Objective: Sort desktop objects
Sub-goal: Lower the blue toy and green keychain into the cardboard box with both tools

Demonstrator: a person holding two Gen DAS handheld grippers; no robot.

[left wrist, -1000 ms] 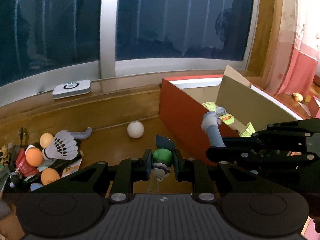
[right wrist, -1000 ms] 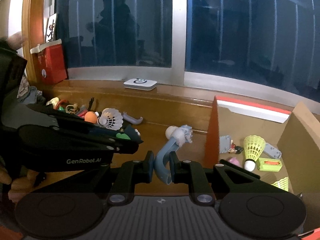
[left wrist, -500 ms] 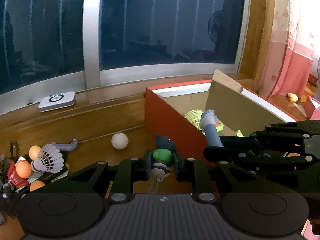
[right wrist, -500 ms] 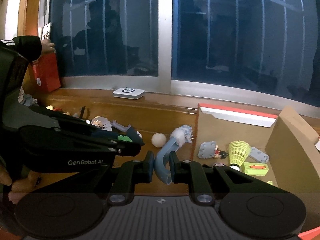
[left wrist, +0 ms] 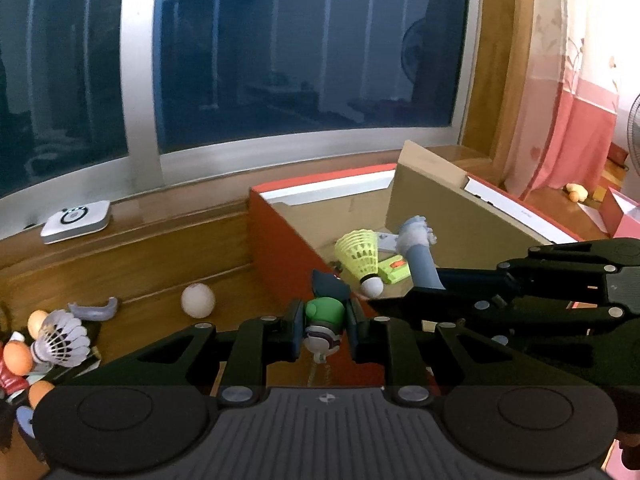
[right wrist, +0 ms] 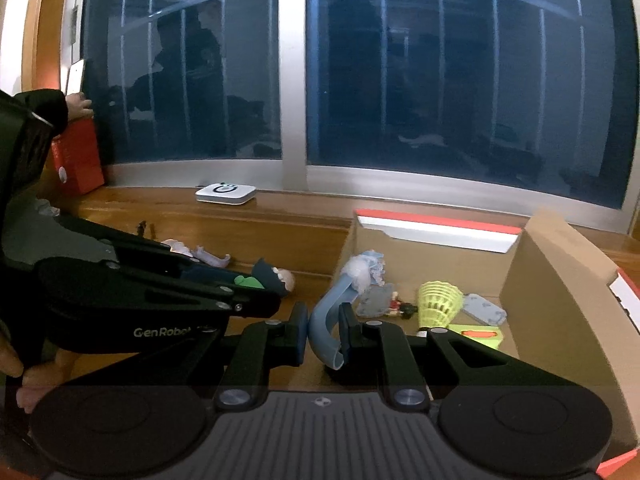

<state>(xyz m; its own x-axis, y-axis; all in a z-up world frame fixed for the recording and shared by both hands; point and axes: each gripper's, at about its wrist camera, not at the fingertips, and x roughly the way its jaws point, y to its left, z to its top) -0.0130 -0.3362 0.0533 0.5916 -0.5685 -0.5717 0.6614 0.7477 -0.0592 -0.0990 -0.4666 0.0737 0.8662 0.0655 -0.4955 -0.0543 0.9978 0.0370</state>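
My left gripper (left wrist: 323, 326) is shut on a small green-and-white toy figure (left wrist: 325, 312) with a dark hat, held just short of the red wall of the open cardboard box (left wrist: 280, 232). My right gripper (right wrist: 324, 330) is shut on a curved blue handle with a white fluffy tip (right wrist: 332, 312), over the box's left edge (right wrist: 348, 240). In the left wrist view the right gripper (left wrist: 416, 292) reaches in from the right with the blue handle (left wrist: 420, 252) above the box. Inside lie a yellow shuttlecock (left wrist: 360, 252), a green block (left wrist: 394, 270) and grey pieces (right wrist: 482, 312).
On the wooden desk left of the box lie a white ball (left wrist: 197, 300), a white shuttlecock (left wrist: 62, 338), orange balls (left wrist: 16, 358), a grey curved piece (left wrist: 94, 308) and small toys. A white device (left wrist: 76, 222) sits on the sill. A red box (right wrist: 78, 160) stands far left with a hand (right wrist: 80, 104) on it.
Both grippers have moved right toward the box with their toys still gripped. The box interior and yellow shuttlecock now show more fully; the desk clutter has slid left.
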